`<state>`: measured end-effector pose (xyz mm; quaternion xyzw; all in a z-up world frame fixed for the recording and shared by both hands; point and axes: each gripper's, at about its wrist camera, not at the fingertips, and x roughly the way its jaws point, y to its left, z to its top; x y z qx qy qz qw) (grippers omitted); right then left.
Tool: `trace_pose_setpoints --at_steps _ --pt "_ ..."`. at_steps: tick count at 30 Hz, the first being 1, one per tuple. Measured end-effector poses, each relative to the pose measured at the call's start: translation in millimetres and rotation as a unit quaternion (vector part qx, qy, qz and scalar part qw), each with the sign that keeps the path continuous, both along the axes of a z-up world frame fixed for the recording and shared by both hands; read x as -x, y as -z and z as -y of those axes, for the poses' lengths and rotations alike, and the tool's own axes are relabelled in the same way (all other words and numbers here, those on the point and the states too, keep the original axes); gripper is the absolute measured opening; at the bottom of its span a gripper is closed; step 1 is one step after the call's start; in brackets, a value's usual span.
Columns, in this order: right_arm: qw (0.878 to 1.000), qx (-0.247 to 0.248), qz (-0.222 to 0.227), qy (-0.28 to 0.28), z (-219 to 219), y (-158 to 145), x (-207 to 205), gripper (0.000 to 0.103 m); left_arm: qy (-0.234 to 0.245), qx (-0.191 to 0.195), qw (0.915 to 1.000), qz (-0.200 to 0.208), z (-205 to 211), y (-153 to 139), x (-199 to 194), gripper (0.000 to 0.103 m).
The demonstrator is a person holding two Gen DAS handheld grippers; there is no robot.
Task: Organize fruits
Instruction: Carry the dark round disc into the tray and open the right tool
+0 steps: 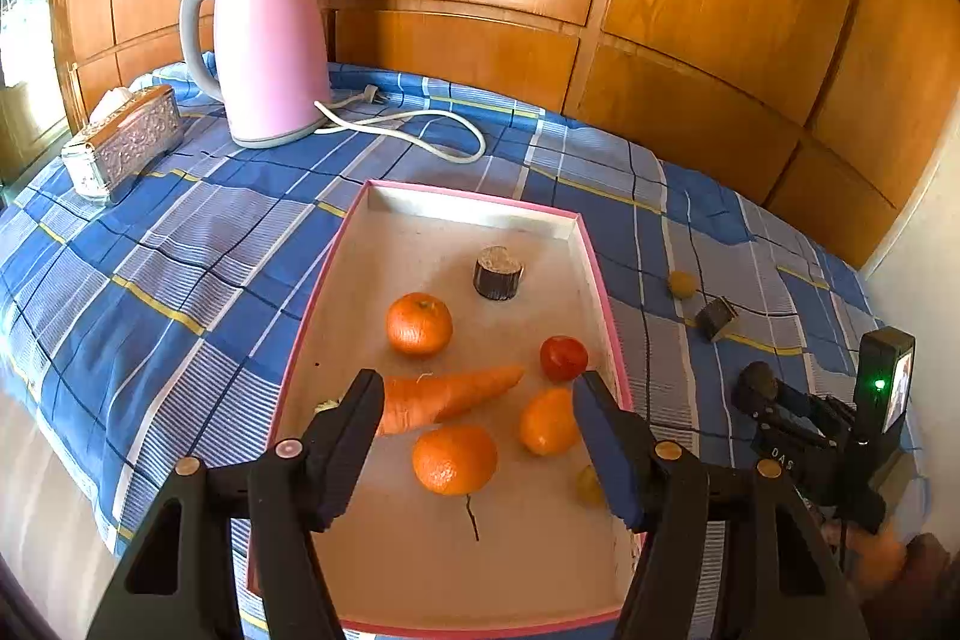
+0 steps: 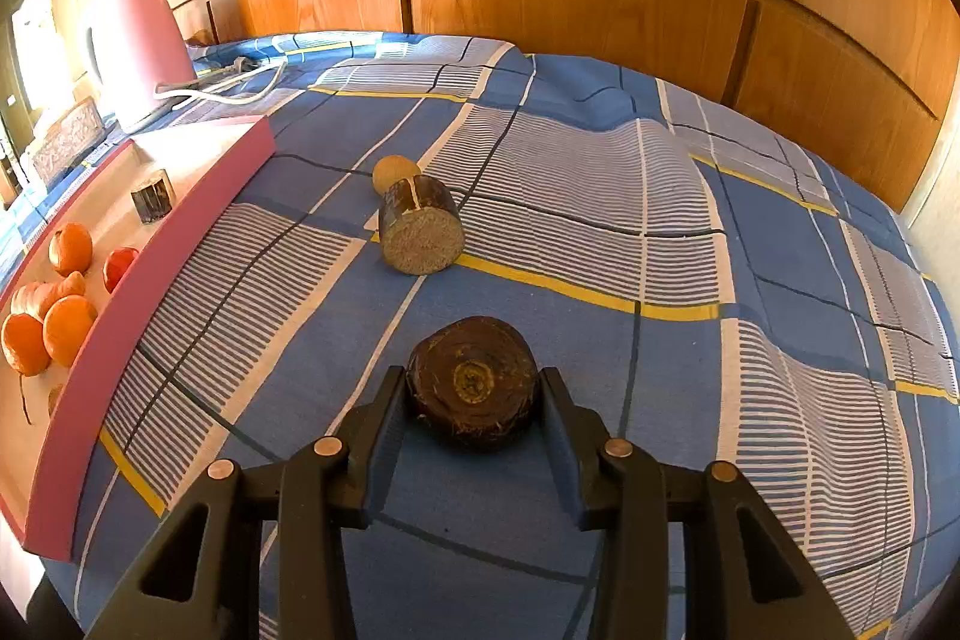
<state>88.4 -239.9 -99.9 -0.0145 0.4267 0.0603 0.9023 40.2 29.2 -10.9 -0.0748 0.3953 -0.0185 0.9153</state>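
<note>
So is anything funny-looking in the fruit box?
Yes. A carrot lies among the oranges in the pink tray, though it's no fruit. A loose twig lies there too.

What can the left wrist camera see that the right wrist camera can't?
Only the left wrist view shows the open left gripper over the pink tray, plus the right gripper's camera body.

Only the right wrist view shows the right gripper shut on a dark round chunk.

Both show the pink kettle, carrot, red tomato, tangerines, a cut brown chunk on the checked cloth, and another brown chunk inside the tray.
</note>
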Motion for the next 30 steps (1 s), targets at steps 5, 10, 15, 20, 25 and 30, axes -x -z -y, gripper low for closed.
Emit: trace_pose_setpoints --at_steps 5,10,15,20,25,30 --pt "1.000 0.006 -0.003 0.002 -1 -1 0 0.043 -0.002 -0.005 1.0000 0.006 -1 0 5 0.067" --pt "1.000 0.001 -0.018 0.010 -5 -6 0 0.043 -0.004 -0.004 1.0000 0.008 -6 2 9 0.067" --pt "0.999 -0.030 -0.010 -0.012 -18 -26 8 0.043 -0.011 -0.001 0.9999 0.004 -13 6 11 0.067" --pt "0.996 -0.060 -0.011 -0.058 -47 -46 6 0.043 -0.025 0.006 0.9997 0.007 -23 5 13 0.071" --pt "0.989 -0.088 -0.015 -0.116 -89 -64 -4 0.043 -0.057 0.008 0.9983 0.011 -44 5 14 0.074" --pt "0.980 -0.121 -0.046 -0.150 -134 -68 -28 0.043 -0.085 0.008 0.9963 0.004 -65 11 16 0.076"
